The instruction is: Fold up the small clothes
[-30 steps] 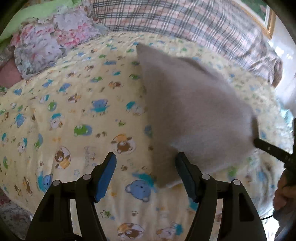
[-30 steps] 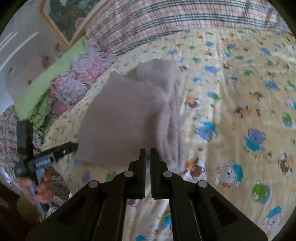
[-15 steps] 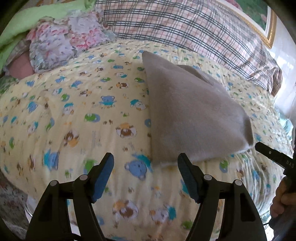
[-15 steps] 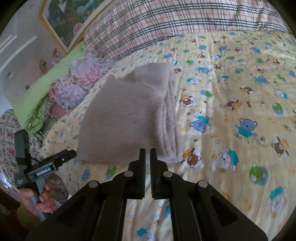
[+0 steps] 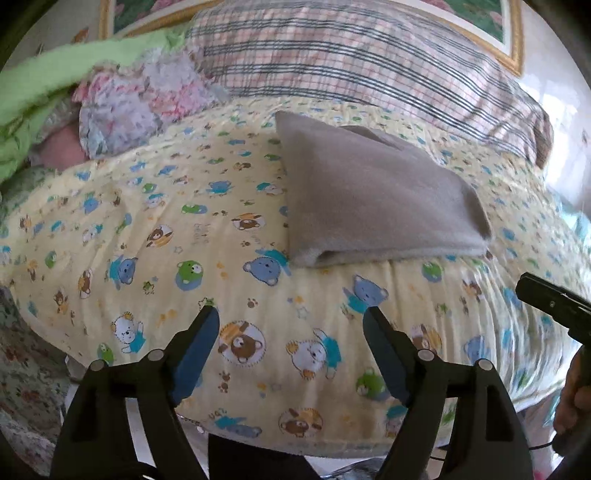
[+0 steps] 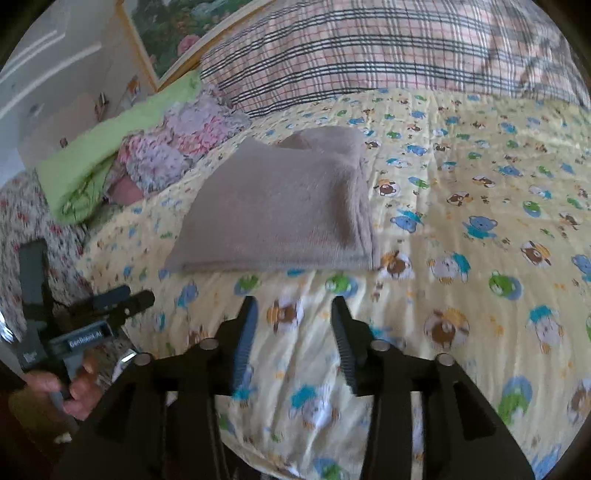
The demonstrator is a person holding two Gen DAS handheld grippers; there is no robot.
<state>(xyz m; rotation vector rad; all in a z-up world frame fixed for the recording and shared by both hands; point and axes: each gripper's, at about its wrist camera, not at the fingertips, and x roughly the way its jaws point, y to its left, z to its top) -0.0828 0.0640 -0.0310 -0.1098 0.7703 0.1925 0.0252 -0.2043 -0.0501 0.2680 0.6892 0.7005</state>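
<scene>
A grey-brown folded garment [image 5: 373, 195] lies flat on the yellow bear-print quilt [image 5: 155, 229]; it also shows in the right wrist view [image 6: 284, 206]. My left gripper [image 5: 291, 332] is open and empty, held back near the bed's front edge, short of the garment. My right gripper [image 6: 291, 317] is open and empty, just in front of the garment's near folded edge. The left gripper also shows at the left of the right wrist view [image 6: 122, 299].
A plaid pillow [image 5: 362, 55] lies along the head of the bed. A pile of floral and green clothes [image 5: 122, 96] sits at the back left. A framed picture [image 6: 192, 33] hangs behind. The quilt's front edge drops off below the grippers.
Both grippers have drawn back from the garment toward the bed's edge. The right gripper has opened from shut. The garment now lies settled and folded.
</scene>
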